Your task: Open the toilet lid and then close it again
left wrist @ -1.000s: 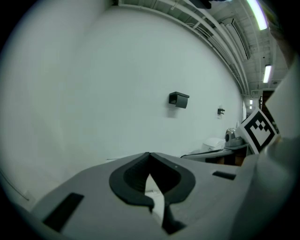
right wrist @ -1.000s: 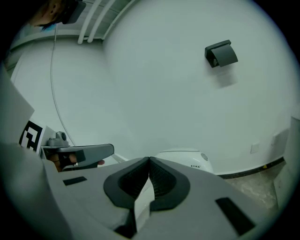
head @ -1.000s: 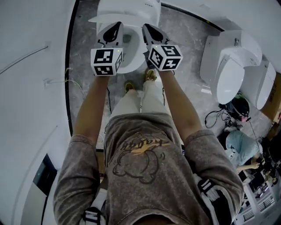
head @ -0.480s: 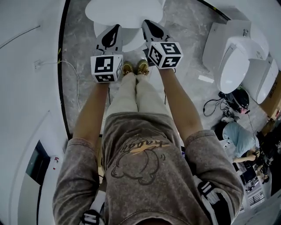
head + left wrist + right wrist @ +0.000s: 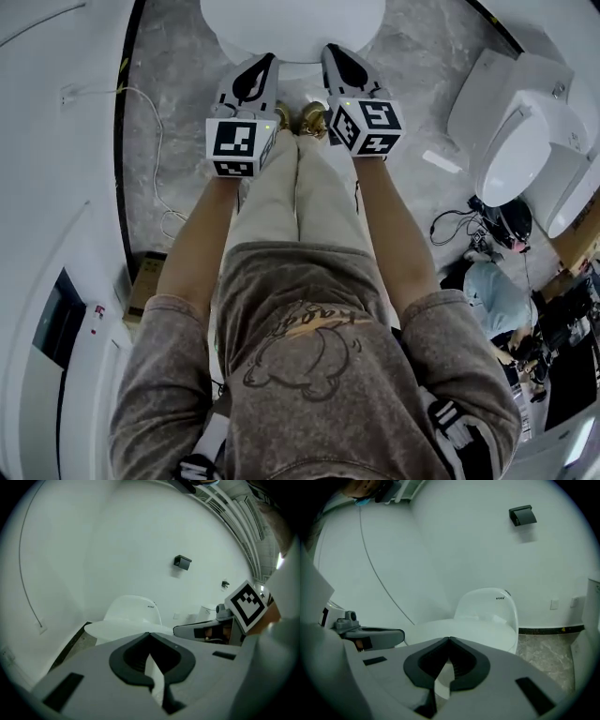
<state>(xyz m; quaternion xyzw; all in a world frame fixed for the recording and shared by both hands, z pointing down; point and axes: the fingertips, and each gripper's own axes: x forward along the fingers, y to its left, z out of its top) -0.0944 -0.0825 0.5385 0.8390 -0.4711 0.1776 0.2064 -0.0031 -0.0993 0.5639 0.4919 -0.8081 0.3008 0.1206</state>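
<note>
Grey marble floor surrounds the toilet lid, lying shut at the frame's top centre. Just below it hang the left gripper and right gripper, jaws pressed together, holding nothing.

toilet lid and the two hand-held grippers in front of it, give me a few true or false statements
1. The toilet lid is down over the bowl. True.
2. The left hand-held gripper is clamped on the lid's edge. False: its jaws are together with nothing between them.
3. The right hand-held gripper has its jaws together and holds nothing. True.
4. Nothing is mounted above the lid. False: a small dark box sits on the wall.
</note>
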